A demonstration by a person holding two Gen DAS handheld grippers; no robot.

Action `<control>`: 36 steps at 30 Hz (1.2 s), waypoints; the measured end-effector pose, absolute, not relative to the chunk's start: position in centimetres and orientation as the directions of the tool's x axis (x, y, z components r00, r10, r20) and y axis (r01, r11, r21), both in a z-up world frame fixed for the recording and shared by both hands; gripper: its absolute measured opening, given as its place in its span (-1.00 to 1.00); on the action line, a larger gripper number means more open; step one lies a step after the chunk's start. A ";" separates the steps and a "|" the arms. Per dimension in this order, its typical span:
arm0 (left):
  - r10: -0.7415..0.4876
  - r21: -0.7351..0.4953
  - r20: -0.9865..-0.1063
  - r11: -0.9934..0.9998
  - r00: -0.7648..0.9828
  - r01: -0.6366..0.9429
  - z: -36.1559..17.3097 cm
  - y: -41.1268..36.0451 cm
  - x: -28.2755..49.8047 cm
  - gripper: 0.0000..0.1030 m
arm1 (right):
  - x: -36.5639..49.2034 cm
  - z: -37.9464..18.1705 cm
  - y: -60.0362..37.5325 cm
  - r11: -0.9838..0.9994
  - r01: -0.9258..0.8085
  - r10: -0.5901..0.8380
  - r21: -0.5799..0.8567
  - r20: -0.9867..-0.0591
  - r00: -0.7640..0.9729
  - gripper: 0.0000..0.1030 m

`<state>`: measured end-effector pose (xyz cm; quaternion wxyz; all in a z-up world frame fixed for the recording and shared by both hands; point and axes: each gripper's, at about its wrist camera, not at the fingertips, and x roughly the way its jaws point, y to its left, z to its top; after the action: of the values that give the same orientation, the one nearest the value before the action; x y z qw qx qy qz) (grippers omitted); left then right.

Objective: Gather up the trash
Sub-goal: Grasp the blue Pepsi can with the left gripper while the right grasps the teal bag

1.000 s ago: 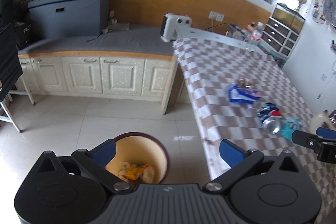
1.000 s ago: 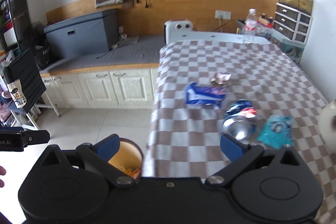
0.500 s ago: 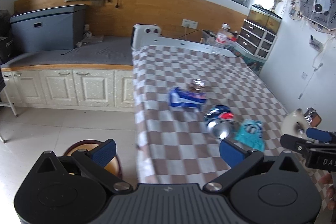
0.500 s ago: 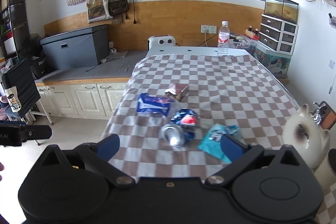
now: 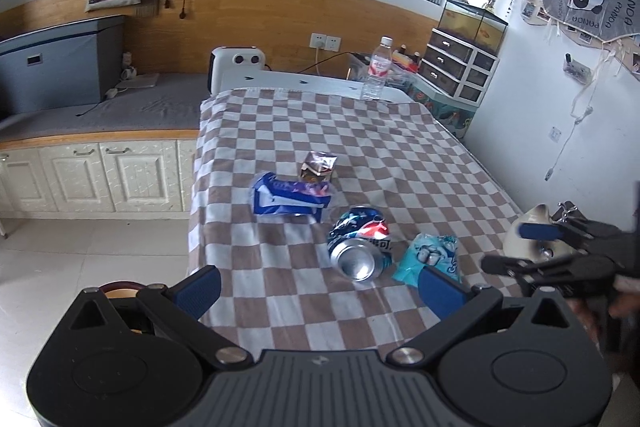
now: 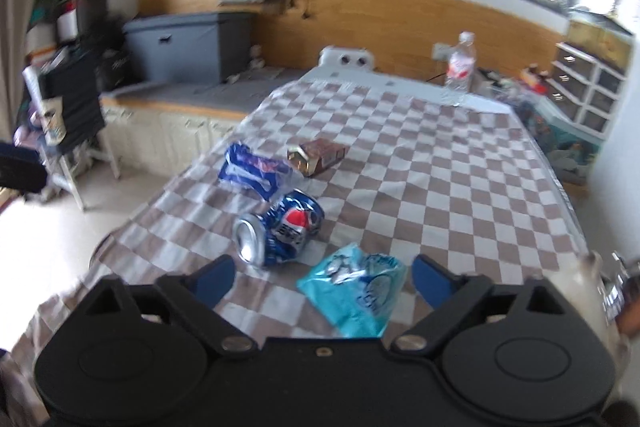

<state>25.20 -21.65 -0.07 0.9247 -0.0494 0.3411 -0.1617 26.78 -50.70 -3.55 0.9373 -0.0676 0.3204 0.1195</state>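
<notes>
Trash lies on the checkered tablecloth (image 5: 360, 131): a crushed blue Pepsi can (image 5: 358, 247), a teal wrapper (image 5: 426, 259), a blue-and-white wrapper (image 5: 290, 197) and a small brown packet (image 5: 318, 165). My left gripper (image 5: 320, 293) hovers open over the table's near edge, short of the can, holding nothing. My right gripper (image 6: 322, 277) is low over the teal wrapper (image 6: 356, 287), which lies between its fingers untouched. Its jaws are closing. The can (image 6: 280, 231) lies just beyond its left finger. The right gripper (image 5: 516, 247) also shows at the right edge of the left wrist view.
A round trash bin (image 5: 120, 287) stands on the floor left of the table, mostly hidden by my left gripper. A white cat-shaped figure (image 5: 532, 227) sits at the table's right edge. A water bottle (image 5: 376, 75) and a white appliance (image 5: 238, 65) stand at the far end.
Both views have swung from the floor bin onto the table, and the trash is larger and nearer. The right gripper has dropped over the teal wrapper, its fingers slightly closer together.
</notes>
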 end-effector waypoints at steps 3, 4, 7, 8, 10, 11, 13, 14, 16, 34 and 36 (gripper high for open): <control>-0.350 -0.218 -0.615 0.937 0.707 0.274 -0.2 -22.2 26.2 1.00 | 30.2 -4.5 -52.4 0.947 -0.320 0.223 -0.033 -0.649 0.727 0.55; -0.356 -0.221 -0.614 0.935 0.705 0.279 -0.2 -22.4 26.5 1.00 | 31.4 -4.8 -52.9 0.942 -0.335 0.231 -0.032 -0.662 0.713 0.49; -0.378 -0.238 -0.609 0.926 0.697 0.293 -0.4 -23.1 27.5 1.00 | 34.8 -6.0 -53.7 0.923 -0.384 0.266 -0.016 -0.694 0.669 0.44; -0.384 -0.244 -0.609 0.923 0.694 0.297 -0.4 -23.4 27.8 1.00 | 35.8 -6.4 -54.0 0.919 -0.394 0.278 -0.005 -0.701 0.656 0.42; -0.396 -0.249 -0.610 0.918 0.687 0.308 -0.6 -23.8 28.4 1.00 | 37.9 -7.3 -54.3 0.913 -0.408 0.294 0.018 -0.721 0.627 0.41; -0.402 -0.250 -0.610 0.915 0.683 0.316 -0.7 -24.1 28.8 1.00 | 38.7 -7.8 -54.3 0.908 -0.417 0.306 0.032 -0.730 0.611 0.41; -0.414 -0.246 -0.618 0.909 0.668 0.336 -1.0 -24.7 29.4 1.00 | 40.3 -9.1 -54.5 0.902 -0.427 0.321 0.060 -0.754 0.573 0.41; -0.419 -0.240 -0.625 0.906 0.659 0.348 -1.1 -25.1 29.8 1.00 | 41.0 -9.9 -54.5 0.904 -0.422 0.316 0.068 -0.770 0.554 0.41; -0.427 -0.220 -0.637 0.899 0.642 0.379 -1.5 -25.9 30.5 1.00 | 41.6 -11.3 -54.4 0.904 -0.419 0.310 0.082 -0.801 0.512 0.36; -0.383 -0.092 -0.809 0.832 0.446 0.547 -8.3 -36.0 41.7 1.00 | 31.9 -12.0 -52.3 0.927 -0.368 0.262 0.078 -0.837 0.481 0.44; -0.354 -0.090 -0.839 0.839 0.414 0.536 -9.2 -36.6 43.1 1.00 | 30.8 -12.0 -52.0 0.938 -0.342 0.233 0.060 -0.840 0.490 0.48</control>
<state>43.11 -36.64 -9.22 0.8353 0.0967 0.4712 -0.2664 30.84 -52.00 -12.04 0.8611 -0.0572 0.4769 0.1668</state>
